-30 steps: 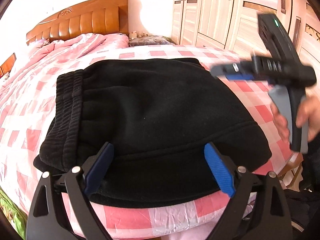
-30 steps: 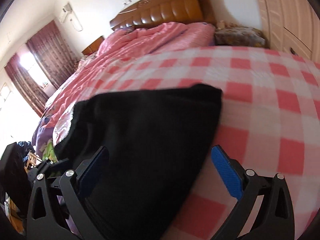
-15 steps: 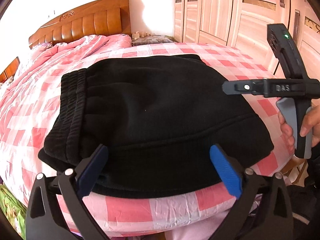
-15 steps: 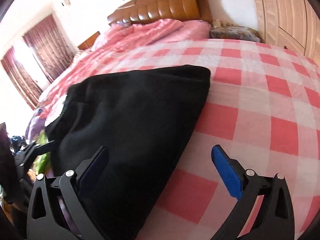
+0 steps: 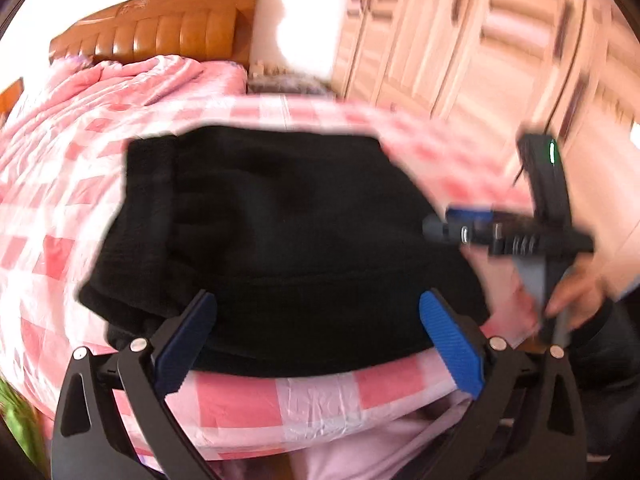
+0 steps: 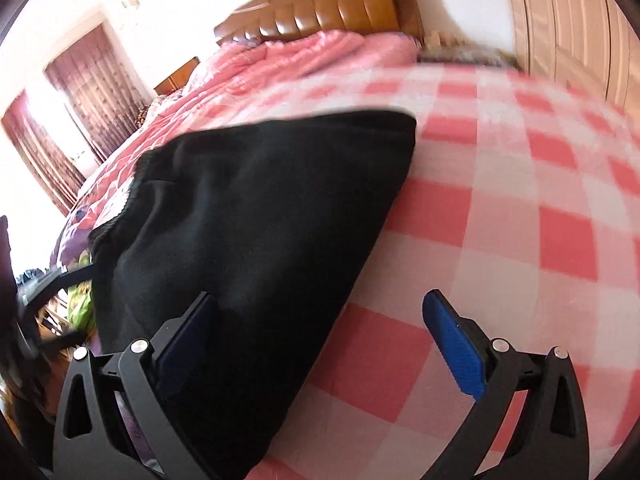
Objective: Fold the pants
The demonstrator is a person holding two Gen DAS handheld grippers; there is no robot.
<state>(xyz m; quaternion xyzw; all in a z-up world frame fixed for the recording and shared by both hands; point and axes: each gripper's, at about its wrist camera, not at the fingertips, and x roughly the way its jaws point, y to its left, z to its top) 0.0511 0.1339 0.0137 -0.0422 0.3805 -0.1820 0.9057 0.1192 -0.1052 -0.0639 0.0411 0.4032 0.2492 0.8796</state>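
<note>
Hovering wide open and empty, the left hand-held gripper (image 5: pixel 316 340) frames the near edge of the folded black pants (image 5: pixel 280 240) without touching them. The right hand-held gripper (image 6: pixel 320 344), held in a hand (image 5: pixel 576 296), is also spread wide with nothing pinched; its left pad overlaps the fabric's near right edge. The pants lie as a compact bundle on the bed (image 6: pixel 520 208), close to its near edge. The fold looks finished, so both tools are best lifted clear without snagging the top layer. The fabric is thick, matte fleece with a ribbed waistband at left; the sheet is smooth pink-and-white check.
</note>
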